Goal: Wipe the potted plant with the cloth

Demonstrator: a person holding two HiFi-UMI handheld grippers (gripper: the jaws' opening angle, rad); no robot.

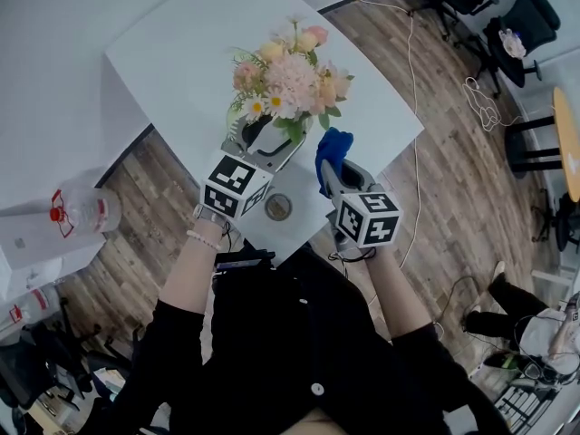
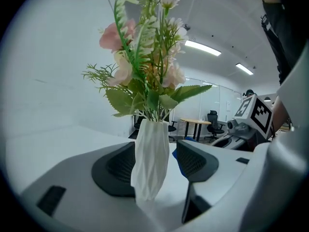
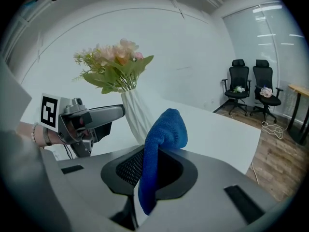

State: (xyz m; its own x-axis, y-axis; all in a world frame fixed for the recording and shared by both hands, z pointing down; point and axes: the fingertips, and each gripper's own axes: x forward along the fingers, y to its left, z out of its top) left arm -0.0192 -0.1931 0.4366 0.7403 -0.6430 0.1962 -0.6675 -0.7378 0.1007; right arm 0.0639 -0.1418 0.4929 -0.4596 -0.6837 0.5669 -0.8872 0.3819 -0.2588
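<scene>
The white table (image 1: 181,53) fills the far part of my head view. The potted plant (image 1: 290,80) stands at its near corner. Its white vase (image 2: 152,158) is upright between the wide-spread jaws of my left gripper (image 1: 270,139), with a gap at the right pad, so there is no squeeze. Just to the right, my right gripper (image 1: 328,178) is clamped on the blue cloth (image 3: 164,129), which sticks up beside the plant.
</scene>
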